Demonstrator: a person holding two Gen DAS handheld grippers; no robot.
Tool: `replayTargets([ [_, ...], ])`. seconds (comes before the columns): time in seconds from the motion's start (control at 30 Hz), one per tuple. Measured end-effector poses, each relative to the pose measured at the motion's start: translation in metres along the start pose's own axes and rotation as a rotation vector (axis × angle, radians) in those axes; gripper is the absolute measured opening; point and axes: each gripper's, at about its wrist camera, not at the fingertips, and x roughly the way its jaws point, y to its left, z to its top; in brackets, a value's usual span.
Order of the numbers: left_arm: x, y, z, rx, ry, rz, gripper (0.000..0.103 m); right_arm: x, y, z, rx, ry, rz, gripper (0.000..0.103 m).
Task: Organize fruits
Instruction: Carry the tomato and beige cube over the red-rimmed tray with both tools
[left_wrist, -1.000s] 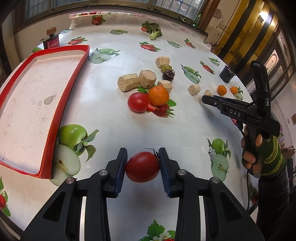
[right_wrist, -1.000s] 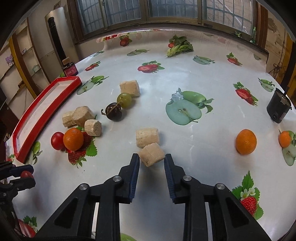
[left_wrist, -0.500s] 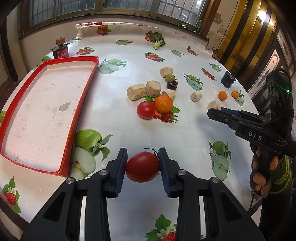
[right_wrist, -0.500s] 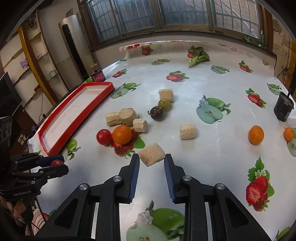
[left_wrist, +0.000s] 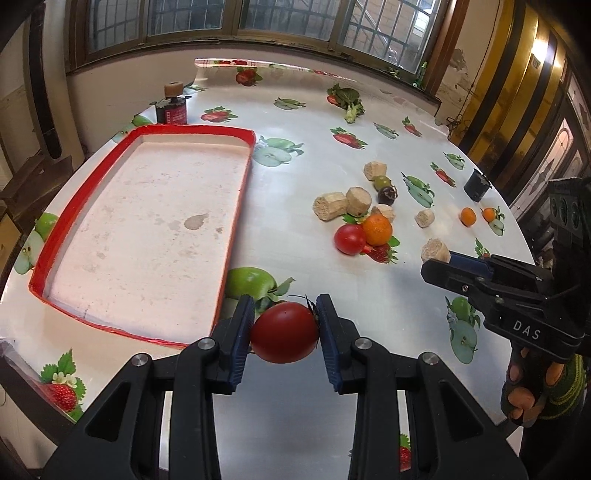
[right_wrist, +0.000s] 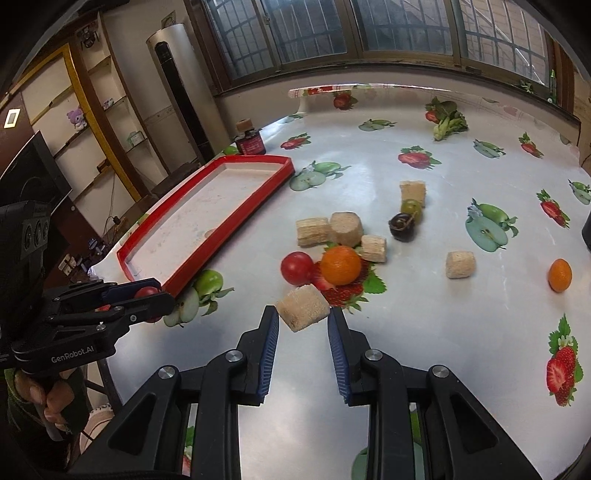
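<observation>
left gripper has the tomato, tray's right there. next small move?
Probably carry the left gripper forward and left over the red tray, then lower and release. Its pads are shut on the tomato, held above the tablecloth just outside the tray's near right corner, and nothing lies in the tray. The right gripper holds a beige block, well clear.

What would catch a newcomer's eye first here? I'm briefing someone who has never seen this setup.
Most striking is the red tomato clamped between the left gripper's fingers, close to the near corner of the red-rimmed tray. Next is the tan cork-like block gripped by the right gripper, lifted in front of a loose cluster of an orange, another tomato and more tan blocks on the fruit-print tablecloth.
</observation>
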Motion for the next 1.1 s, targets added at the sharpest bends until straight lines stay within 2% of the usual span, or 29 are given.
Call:
replayTargets([
  [0.5, -0.012, 0.048, 0.004, -0.074, -0.033, 0.057, 0.032, 0.02, 0.06, 0.018, -0.087, 0.015, 0.075, 0.028],
  [0.77, -0.015, 0.086, 0.013, -0.114, -0.051, 0.11, 0.032, 0.031, 0.093, 0.03, -0.134, 0.016, 0.118, 0.028],
  [0.93, -0.013, 0.111, 0.023, -0.124, -0.056, 0.155, 0.032, 0.045, 0.116, 0.041, -0.164, 0.025, 0.158, 0.028],
  [1.1, -0.001, 0.135, 0.031, -0.15, -0.034, 0.167, 0.032, 0.07, 0.141, 0.05, -0.182, 0.064, 0.219, 0.028],
])
